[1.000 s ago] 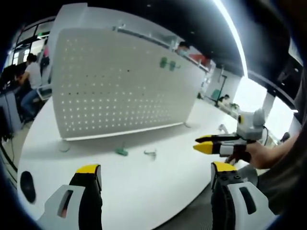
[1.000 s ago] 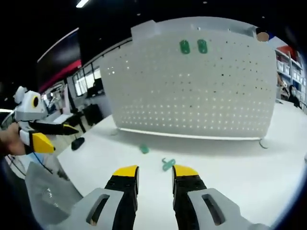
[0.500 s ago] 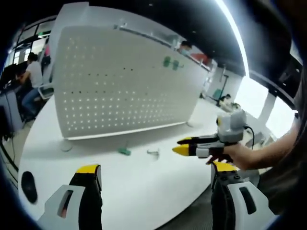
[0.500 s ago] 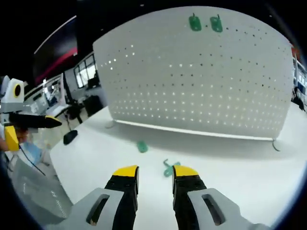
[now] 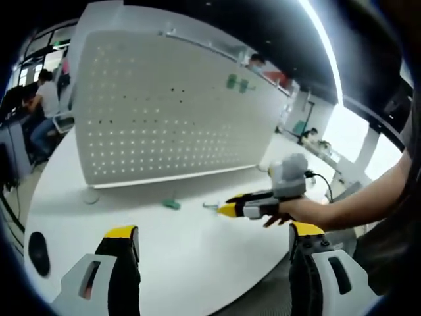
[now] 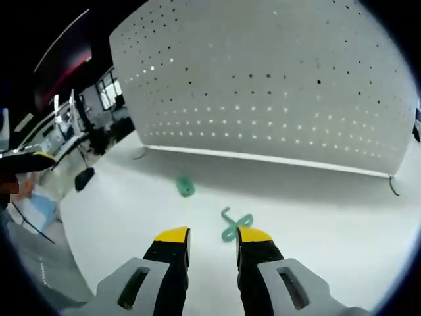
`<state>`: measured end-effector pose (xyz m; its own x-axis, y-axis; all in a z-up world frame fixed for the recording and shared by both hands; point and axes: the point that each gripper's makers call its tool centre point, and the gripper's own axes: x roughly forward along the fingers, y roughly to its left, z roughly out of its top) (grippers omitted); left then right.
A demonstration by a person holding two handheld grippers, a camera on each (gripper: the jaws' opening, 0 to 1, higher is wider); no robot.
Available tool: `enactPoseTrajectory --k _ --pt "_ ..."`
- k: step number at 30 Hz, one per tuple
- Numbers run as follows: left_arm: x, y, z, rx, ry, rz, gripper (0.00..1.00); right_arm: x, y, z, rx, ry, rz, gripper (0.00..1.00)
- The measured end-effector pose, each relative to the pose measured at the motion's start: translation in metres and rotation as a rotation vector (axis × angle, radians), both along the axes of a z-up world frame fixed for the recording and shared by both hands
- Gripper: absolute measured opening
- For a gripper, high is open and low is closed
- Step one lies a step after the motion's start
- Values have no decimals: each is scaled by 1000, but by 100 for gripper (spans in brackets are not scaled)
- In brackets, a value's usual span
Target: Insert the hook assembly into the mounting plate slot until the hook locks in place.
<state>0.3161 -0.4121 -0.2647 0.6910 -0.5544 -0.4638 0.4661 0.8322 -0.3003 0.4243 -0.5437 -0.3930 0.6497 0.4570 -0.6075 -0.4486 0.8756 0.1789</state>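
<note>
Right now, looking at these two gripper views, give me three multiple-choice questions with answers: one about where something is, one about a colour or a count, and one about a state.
1. Where is the hook lying?
A. Hung high on the pegboard
B. On the white table just ahead of the right gripper's jaws
C. Between the left gripper's jaws

2. How many green pieces lie on the table in the right gripper view?
A. Two
B. Four
C. None

3. How do the left gripper's jaws stand?
A. Clamped on the hook
C. Shut on the pegboard edge
B. Wide apart, holding nothing

Answers: 1 B, it rests on the tabletop by the right gripper tips. 2 A, the hook and a small green clip. 3 B, bare table shows between them.
</note>
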Motion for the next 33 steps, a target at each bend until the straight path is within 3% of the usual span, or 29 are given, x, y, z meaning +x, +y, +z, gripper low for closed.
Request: enactPoseTrajectory --k 11,15,26,33 --pt "0 4 -3 3 15 18 96 13 -7 -23 -27 79 -38 22" --pt "1 2 -3 2 17 16 96 16 -10 -26 -53 73 -53 22" --pt "3 -1 -3 0 17 3 95 23 -14 -29 -130 62 -33 5" --pt "2 0 -3 -1 17 6 95 26 -24 -30 -149 56 -31 1"
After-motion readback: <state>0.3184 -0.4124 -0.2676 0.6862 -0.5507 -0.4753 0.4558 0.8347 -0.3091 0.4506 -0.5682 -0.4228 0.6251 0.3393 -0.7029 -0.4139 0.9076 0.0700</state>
